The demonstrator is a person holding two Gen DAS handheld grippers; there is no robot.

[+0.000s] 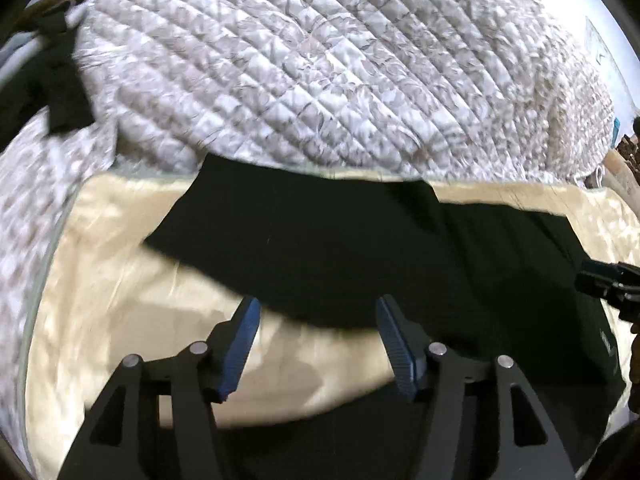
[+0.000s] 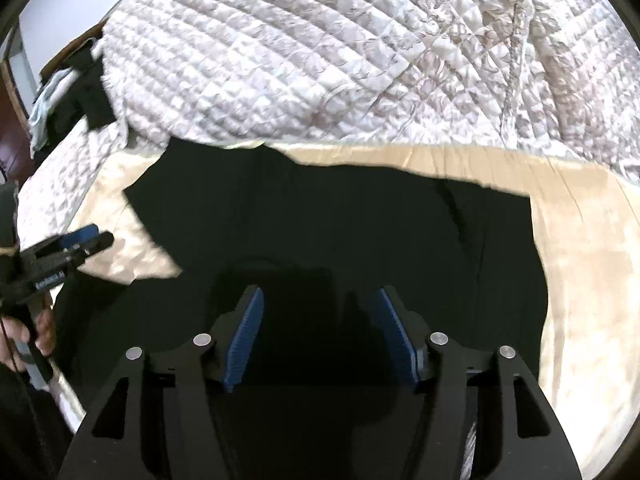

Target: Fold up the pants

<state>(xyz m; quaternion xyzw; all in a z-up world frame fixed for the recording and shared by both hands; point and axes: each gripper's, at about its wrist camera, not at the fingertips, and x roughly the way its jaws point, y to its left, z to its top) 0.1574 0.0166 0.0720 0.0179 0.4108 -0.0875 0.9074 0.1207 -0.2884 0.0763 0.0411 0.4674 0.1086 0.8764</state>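
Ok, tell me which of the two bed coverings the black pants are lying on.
The smooth cream sheet, not the quilted floral bedspread bunched up behind it. The black pants lie spread flat on the cream one.

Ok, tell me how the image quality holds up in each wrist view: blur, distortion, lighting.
Left wrist view: motion blur smears the cream sheet and quilt at the left edge; fisheye bends the bed. Right wrist view: sharper, though the black pants show almost no detail, and the right gripper fingers sit in shadow over them.
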